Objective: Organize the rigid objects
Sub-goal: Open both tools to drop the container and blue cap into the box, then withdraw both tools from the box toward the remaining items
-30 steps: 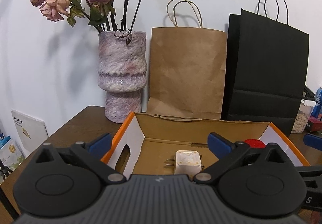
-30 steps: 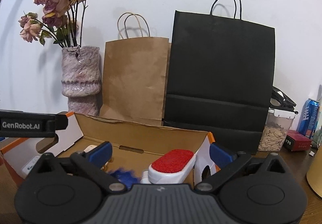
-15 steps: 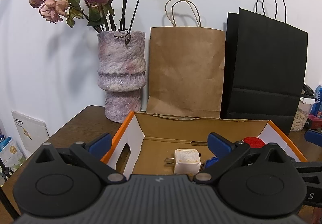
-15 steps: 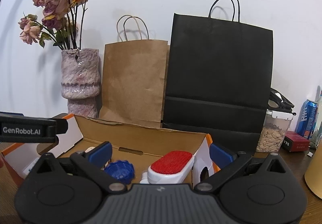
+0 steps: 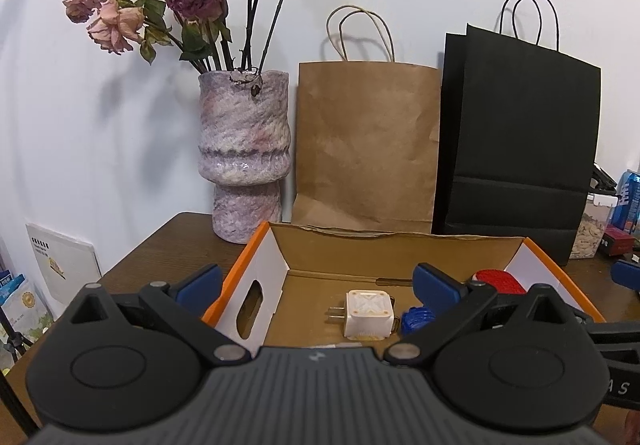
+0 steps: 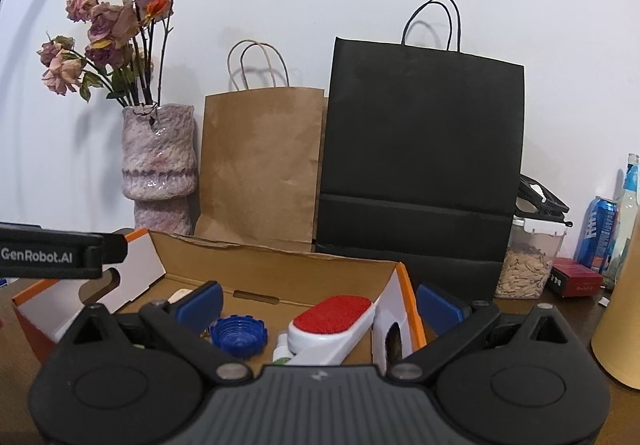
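Three small rigid items, a white cube-shaped plastic plug adapter (image 5: 368, 312), a blue ridged plastic bottle cap (image 6: 239, 334) and a red-padded white plastic brush (image 6: 334, 326), lie in the orange-edged cardboard box (image 5: 256, 277) on the brown desk (image 5: 160, 249). Both the left tongs (image 5: 318, 285) and right tongs (image 6: 320, 303) hover wide open, empty. All look light and stiff; the adapter's flat sides likely suit gripping.

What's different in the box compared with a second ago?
The blue cap was a blur a second ago; now it lies still on the box floor, between the white charger and the red-topped brush. Charger, brush and box kept their places. Both grippers, left and right, remain open and empty.
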Tool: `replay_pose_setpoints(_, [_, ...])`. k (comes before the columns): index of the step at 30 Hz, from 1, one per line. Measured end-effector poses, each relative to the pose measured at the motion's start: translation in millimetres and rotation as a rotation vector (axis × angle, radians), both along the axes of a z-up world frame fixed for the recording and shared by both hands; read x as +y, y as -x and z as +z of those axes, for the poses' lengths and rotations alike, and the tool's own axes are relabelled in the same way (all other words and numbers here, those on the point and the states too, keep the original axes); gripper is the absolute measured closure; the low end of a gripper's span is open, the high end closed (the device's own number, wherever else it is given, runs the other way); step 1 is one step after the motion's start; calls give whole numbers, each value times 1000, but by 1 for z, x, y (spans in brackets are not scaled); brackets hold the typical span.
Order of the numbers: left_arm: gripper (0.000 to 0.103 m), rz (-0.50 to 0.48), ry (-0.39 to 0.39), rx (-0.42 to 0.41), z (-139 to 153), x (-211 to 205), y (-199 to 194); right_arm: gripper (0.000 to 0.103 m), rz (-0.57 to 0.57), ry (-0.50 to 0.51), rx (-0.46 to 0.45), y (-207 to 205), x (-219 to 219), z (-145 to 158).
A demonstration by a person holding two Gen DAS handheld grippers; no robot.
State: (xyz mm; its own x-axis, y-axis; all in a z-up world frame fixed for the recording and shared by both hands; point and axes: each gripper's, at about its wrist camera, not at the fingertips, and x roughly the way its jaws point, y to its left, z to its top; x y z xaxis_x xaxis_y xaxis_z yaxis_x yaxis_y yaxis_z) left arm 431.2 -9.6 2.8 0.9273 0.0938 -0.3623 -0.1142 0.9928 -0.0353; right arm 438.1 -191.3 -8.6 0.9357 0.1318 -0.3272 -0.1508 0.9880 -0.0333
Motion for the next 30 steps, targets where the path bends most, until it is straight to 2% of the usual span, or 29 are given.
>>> replay_pose_setpoints(30, [0,0,3,27,-4,-4,87,0,-27,-9,17,91,-16,-2])
